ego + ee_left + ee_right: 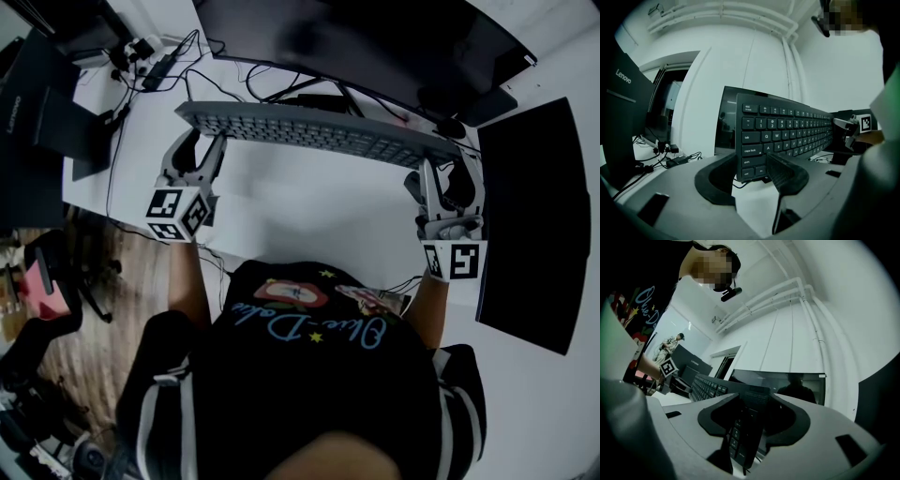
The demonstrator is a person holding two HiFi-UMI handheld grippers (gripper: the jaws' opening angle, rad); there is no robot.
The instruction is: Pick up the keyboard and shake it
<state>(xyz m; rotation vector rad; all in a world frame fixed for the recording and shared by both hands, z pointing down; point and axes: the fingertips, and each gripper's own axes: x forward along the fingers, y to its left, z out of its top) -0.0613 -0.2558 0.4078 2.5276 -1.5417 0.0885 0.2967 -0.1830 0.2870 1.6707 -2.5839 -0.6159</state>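
A long grey keyboard [309, 131] hangs above the white desk [309, 216], held at both ends and tilted so its keys face me. My left gripper [200, 141] is shut on its left end. In the left gripper view the jaws [752, 161] clamp the corner with the shift and caps lock keys [754, 150]. My right gripper [441, 171] is shut on the right end. In the right gripper view the keyboard's edge [740, 427] stands upright between the dark pads of that gripper [750, 404]. The other gripper's marker cube [669, 367] shows far along the keyboard.
A dark monitor [356, 47] stands just behind the keyboard. At the right lies a black mat [530, 225]. A Lenovo laptop [42, 103] stands at the left, with cables and a power strip [155, 61] beside it. The desk's front edge is at my body.
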